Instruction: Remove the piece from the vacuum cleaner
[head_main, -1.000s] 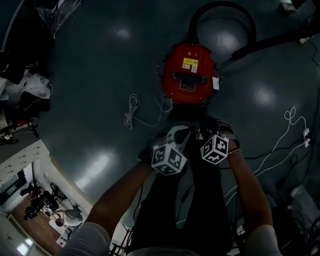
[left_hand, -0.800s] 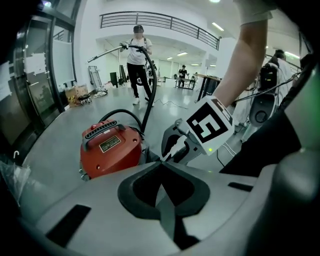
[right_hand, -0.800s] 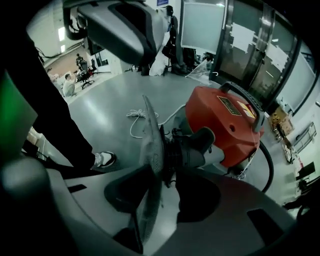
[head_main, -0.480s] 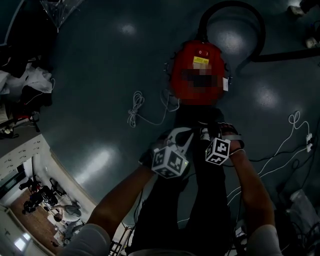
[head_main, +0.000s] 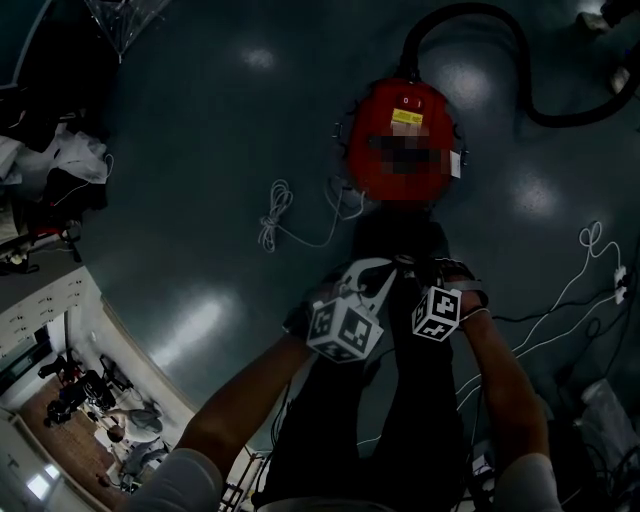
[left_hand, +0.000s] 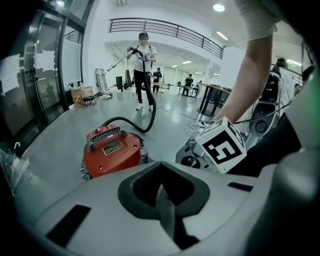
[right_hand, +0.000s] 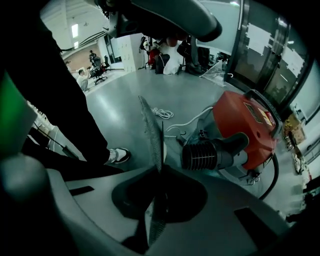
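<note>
The red vacuum cleaner (head_main: 405, 140) stands on the dark floor ahead of my legs, with its black hose (head_main: 470, 20) looping away behind it. A black ribbed hose cuff (right_hand: 210, 154) sticks out of its side. In the right gripper view my right gripper (right_hand: 156, 135) hangs left of that cuff and apart from it. Its jaws are closing, the ribbed pads nearly together, with nothing between them. The left gripper (left_hand: 161, 189) is shut and empty, held above the floor with the vacuum cleaner (left_hand: 111, 150) ahead on the left. The right gripper's marker cube (left_hand: 220, 145) is beside it.
A white cord (head_main: 275, 215) lies coiled left of the vacuum, and more cables (head_main: 590, 260) trail on the right. Clothes (head_main: 50, 170) are piled at the far left. A person (left_hand: 144, 55) stands in the hall holding the hose's wand. My shoe (right_hand: 117, 155) is below.
The vacuum sits slightly higher and further right in the head view, and the hose has swung out to the right. Both grippers have dropped a little toward my legs.
</note>
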